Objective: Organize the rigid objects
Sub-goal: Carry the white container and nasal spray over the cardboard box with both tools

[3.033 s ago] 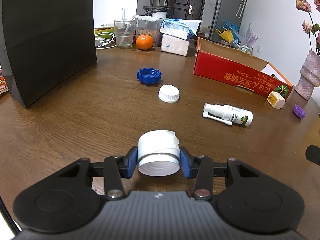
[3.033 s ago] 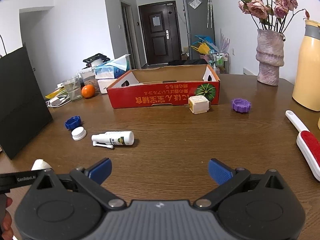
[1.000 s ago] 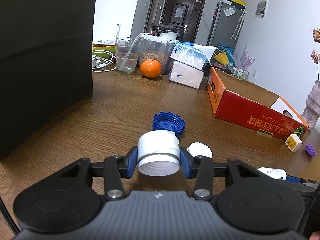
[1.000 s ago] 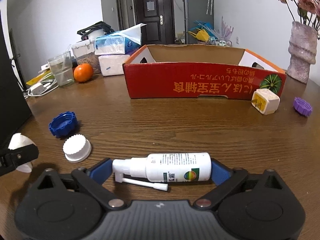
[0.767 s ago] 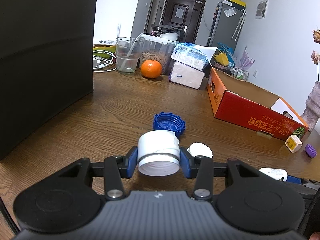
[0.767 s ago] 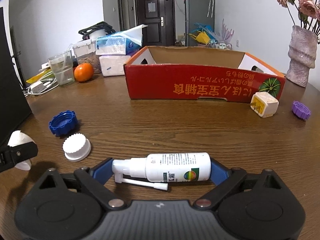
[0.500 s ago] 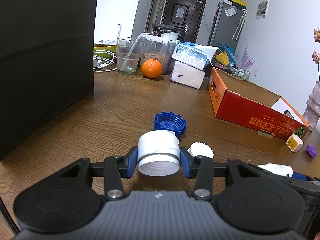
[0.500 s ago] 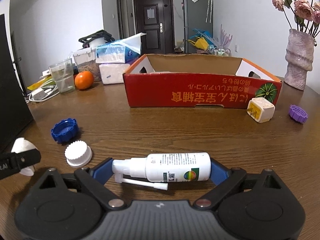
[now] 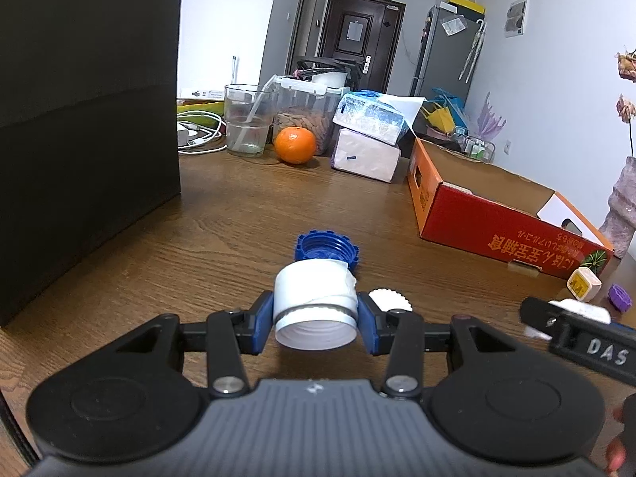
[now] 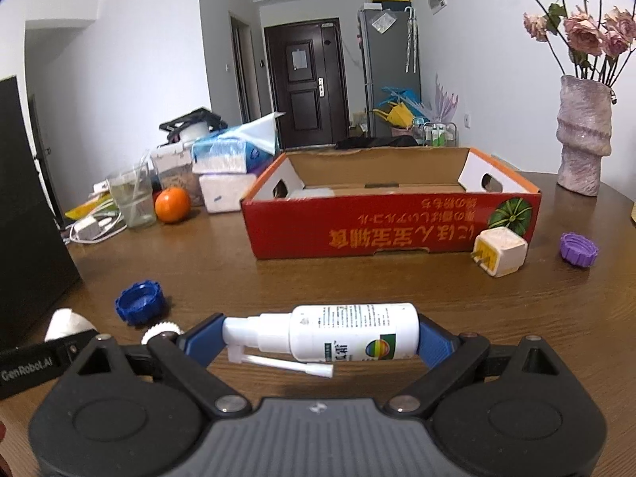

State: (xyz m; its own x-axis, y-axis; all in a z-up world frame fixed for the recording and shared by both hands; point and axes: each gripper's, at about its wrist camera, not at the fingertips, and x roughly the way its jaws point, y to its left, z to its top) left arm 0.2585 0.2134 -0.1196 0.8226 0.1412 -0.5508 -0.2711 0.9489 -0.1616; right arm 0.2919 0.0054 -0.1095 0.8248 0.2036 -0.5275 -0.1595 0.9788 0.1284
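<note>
Your right gripper [image 10: 320, 336] has its blue fingers [image 10: 431, 340] clamped end to end on the white spray bottle [image 10: 342, 336], which a second ago lay on the tabletop [image 10: 357, 282] between them and now hangs clear of the wood, nozzle tube drooping beneath it; that lift means the bottle is yours to carry. Your left gripper [image 9: 316, 318] keeps its fingers [image 9: 262, 320] pressed on either side of the white cylinder cap [image 9: 314, 302], open end toward the camera, the hold unchanged over these seconds. Just beyond it sit the blue cap [image 9: 326, 247] and the ribbed white cap [image 9: 389, 298], both loose on the tabletop. Further out, the red cardboard box [image 10: 391, 220] stands open-topped straight ahead of the right gripper, with something pale already lying inside near its left end; it looks like the likely place for both loads. The plug adapter [image 10: 500, 251] leans by the box's front wall and the purple cap [image 10: 578, 249] lies just beside it, not yet collected
</note>
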